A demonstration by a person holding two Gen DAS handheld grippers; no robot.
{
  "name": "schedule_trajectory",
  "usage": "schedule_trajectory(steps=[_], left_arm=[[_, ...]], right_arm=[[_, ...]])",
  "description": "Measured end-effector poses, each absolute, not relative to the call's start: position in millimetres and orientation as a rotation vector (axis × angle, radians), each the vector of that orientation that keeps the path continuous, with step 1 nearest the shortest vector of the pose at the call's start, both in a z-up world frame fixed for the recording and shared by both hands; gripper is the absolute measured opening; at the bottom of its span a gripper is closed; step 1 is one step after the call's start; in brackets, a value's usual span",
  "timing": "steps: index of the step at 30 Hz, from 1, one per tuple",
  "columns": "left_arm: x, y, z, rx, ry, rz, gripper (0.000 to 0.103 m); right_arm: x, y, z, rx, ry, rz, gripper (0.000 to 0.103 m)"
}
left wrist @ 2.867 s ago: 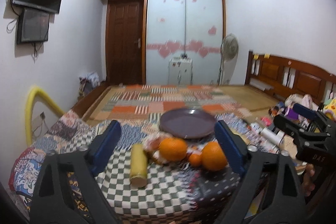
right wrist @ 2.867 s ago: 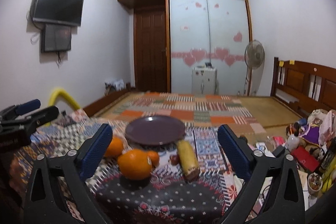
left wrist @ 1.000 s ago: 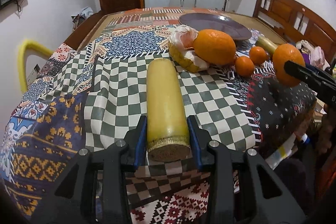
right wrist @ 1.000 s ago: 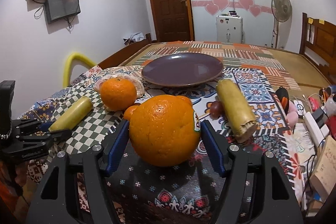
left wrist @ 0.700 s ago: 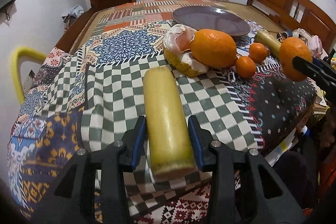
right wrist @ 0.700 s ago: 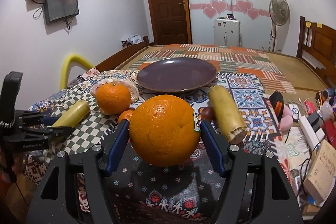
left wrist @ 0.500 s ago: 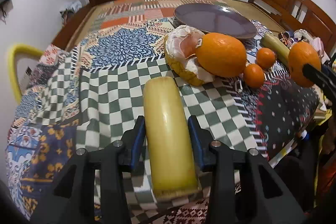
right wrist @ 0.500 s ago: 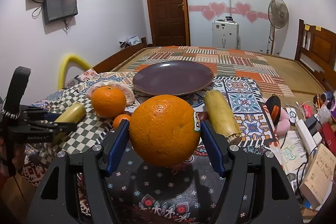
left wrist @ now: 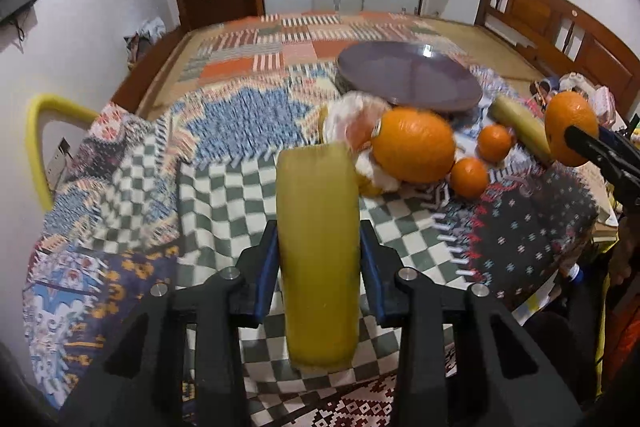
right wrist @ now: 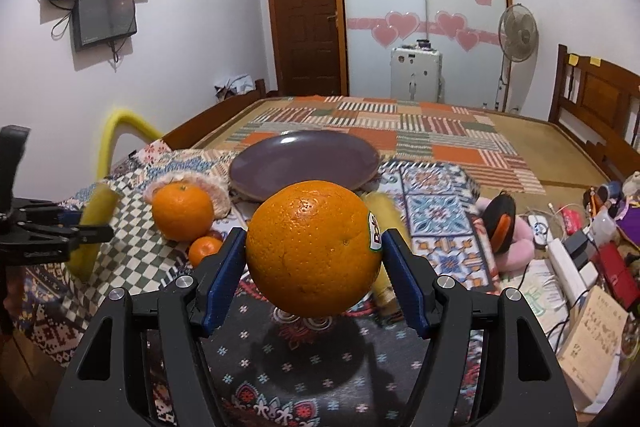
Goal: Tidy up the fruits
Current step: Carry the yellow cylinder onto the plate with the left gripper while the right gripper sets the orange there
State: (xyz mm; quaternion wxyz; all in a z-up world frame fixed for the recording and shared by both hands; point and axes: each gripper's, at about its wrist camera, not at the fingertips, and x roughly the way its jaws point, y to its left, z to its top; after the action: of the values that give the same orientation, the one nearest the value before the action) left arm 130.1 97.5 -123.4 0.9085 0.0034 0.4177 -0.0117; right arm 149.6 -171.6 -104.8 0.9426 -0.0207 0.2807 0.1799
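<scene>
My left gripper (left wrist: pixel 319 259) is shut on a yellow cylinder-shaped fruit (left wrist: pixel 318 251) and holds it above the checked cloth; it also shows in the right wrist view (right wrist: pixel 90 231). My right gripper (right wrist: pixel 314 267) is shut on a large orange (right wrist: pixel 314 247) with a sticker, held above the dark cloth; the orange also shows in the left wrist view (left wrist: pixel 570 133). A purple plate (right wrist: pixel 304 163) lies beyond. On the table are another orange (left wrist: pixel 414 145), a peeled fruit in a net (left wrist: pixel 348 123), two small tangerines (left wrist: pixel 468 177) and a second yellow cylinder (left wrist: pixel 516 125).
The table is covered in patchwork cloths (left wrist: pixel 224 131). A yellow chair back (left wrist: pixel 44 131) stands at the left. Cluttered items, a pink toy (right wrist: pixel 508 227) and books lie at the right. A wooden bed frame (left wrist: pixel 560 23) and a fan (right wrist: pixel 516 35) stand behind.
Both grippers have lifted their fruits higher off the table. The yellow cylinder has risen with my left gripper, and the large orange with my right.
</scene>
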Motion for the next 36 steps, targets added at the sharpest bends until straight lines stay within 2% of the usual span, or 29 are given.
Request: schedule_trajectory(steps=[16, 27, 36], left_arm=[[143, 72, -55, -0.011, 0.647, -0.078, 0.037], [195, 56, -53, -0.021, 0.633, -0.116, 0.037], [244, 42, -69, -0.002, 0.692, -0.116, 0.037]], right_arm=[[162, -180, -62, -0.052, 0.445, 0.315, 0.065], [188, -173, -54, -0.074, 0.396, 0.315, 0.065], [224, -163, -60, -0.149, 0.417, 0.312, 0.065]])
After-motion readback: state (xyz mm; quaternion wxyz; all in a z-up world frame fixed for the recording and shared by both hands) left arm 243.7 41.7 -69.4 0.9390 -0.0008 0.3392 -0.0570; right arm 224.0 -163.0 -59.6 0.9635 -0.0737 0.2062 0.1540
